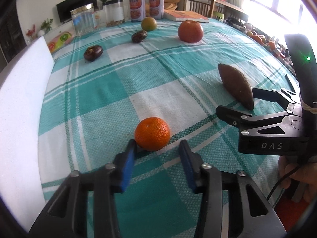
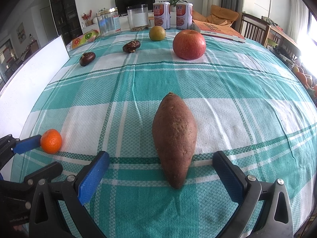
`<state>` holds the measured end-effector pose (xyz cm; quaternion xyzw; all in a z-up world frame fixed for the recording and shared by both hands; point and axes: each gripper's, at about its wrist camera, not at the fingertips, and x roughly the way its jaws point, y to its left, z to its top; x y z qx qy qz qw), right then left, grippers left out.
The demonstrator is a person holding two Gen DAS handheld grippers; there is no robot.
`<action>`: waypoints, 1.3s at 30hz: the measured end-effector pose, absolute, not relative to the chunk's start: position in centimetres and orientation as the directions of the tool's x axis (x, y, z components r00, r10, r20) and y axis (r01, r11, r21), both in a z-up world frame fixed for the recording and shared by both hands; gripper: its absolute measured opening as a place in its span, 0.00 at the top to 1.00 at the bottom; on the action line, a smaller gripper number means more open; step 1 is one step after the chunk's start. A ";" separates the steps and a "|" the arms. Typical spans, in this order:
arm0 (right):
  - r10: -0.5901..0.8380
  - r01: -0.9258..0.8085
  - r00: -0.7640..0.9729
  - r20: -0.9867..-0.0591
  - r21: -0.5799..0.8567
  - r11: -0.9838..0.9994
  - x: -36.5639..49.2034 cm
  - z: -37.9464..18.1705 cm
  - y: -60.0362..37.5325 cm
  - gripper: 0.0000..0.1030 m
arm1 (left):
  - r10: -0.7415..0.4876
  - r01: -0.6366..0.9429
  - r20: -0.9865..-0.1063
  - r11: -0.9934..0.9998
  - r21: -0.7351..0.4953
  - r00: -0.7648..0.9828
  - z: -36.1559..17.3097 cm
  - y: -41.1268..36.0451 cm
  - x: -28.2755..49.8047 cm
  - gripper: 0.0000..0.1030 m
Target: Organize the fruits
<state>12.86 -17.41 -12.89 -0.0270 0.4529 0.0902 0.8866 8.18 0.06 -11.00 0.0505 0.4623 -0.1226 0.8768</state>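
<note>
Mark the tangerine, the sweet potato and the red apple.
tangerine (image 1: 152,133), left wrist view, middle of its peel
sweet potato (image 2: 174,136), right wrist view, widest part
red apple (image 2: 189,44), right wrist view, front face

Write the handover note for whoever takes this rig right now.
Left hand-held gripper: partly closed, one pad touching the small orange, not gripping it.
Right hand-held gripper: open, straddling the sweet potato, pads clear of it.
Farther back on the cloth: apple, greenish fruit, two dark fruits.
Done: nothing visibly sorted.
Left: grip, then group everything.
</note>
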 end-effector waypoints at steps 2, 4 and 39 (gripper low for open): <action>0.137 -0.183 0.576 -0.806 0.036 0.982 12.8 -12.8 -17.4 0.00 | -0.175 0.264 -0.820 0.964 -0.031 0.544 -10.9 -0.1 8.3 0.70; 0.144 -0.184 0.584 -0.799 0.043 0.982 12.7 -12.6 -17.4 0.00 | -0.174 0.260 -0.816 0.965 -0.030 0.551 -10.6 -0.1 8.1 0.72; 0.616 -0.001 0.375 -0.692 0.665 0.747 14.7 -9.8 -25.0 0.99 | -0.370 0.247 -0.687 0.929 -0.276 0.626 -1.0 7.3 -0.8 0.73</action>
